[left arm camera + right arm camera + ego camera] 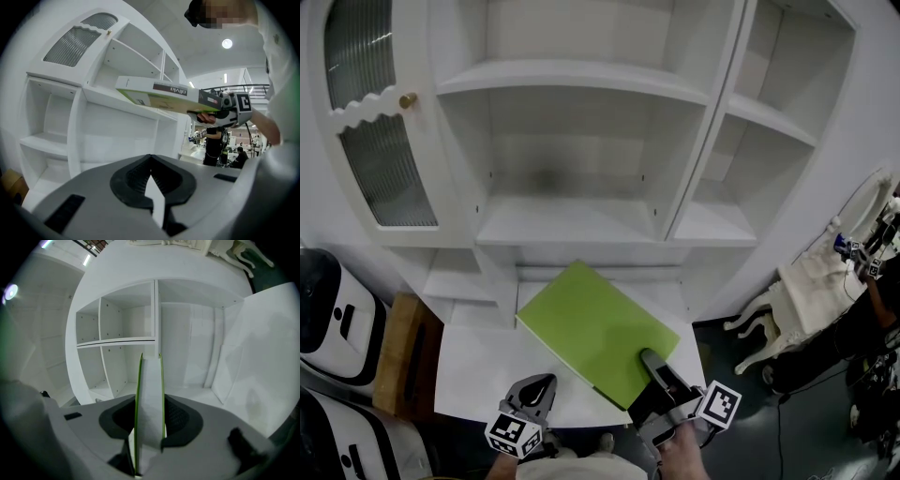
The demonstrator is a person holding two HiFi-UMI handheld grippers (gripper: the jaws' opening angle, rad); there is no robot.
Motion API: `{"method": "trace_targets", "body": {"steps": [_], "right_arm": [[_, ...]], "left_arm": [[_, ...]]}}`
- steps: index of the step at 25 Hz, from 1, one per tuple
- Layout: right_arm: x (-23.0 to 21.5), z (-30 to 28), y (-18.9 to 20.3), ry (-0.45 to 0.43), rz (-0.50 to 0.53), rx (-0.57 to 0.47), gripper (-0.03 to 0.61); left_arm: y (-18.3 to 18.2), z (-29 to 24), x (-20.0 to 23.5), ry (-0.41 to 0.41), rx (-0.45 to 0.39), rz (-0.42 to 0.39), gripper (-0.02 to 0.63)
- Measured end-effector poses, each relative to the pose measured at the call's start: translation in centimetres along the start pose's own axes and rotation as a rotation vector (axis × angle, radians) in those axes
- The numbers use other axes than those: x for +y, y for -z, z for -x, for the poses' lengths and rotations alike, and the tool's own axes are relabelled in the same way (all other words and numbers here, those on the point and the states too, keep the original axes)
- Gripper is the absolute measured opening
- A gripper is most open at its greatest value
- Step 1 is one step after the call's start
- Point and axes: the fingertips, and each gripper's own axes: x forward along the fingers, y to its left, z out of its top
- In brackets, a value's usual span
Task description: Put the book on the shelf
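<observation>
Above the white surface, my right gripper pinched the green book by its near corner, holding it flat with its long axis slanting away to the left, toward the open shelf just beyond. My left gripper sat pressed together, empty, beside it.

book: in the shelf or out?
Out. The right gripper is shut on the book at its edge, holding it roughly flat in front of the shelf unit, inside no compartment.
</observation>
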Motion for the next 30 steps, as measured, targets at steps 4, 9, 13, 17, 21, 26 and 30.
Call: {"method": "trace_targets", "body": {"steps": [4, 9, 13, 17, 21, 26, 30], "right_arm": [[1.1, -0.7, -0.8, -0.010, 0.011, -0.013, 0.140], [2.3, -2.0, -2.0, -0.007, 0.029, -0.021, 0.140], [2.5, -3.4, -2.8, 0.005, 0.026, -0.025, 0.140], [2.6, -4.7, -3.5, 0.023, 0.022, -0.033, 0.140], [2.5, -6.2, -4.5, 0.047, 0.031, -0.038, 0.140], [2.2, -7.6, -5.7, 0.056, 0.018, -0.050, 0.140], [1.9, -8.9, -6.7, 0.064, -0.014, -0.063, 0.140]], "left_arm": [[-0.4, -0.2, -0.2, 0.012, -0.004, -0.014, 0.009], [-0.4, -0.3, -0.2, 0.011, 0.006, -0.021, 0.009], [-0.6, -0.3, -0.3, 0.011, 0.003, -0.033, 0.009], [-1.0, -0.4, -0.4, 0.018, -0.008, -0.037, 0.009], [-0.9, -0.6, -0.8, 0.024, -0.005, -0.039, 0.009], [-0.6, -0.6, -1.1, 0.025, 0.001, -0.036, 0.009], [-0.4, -0.5, -1.1, 0.020, 0.005, -0.034, 0.009]]}}
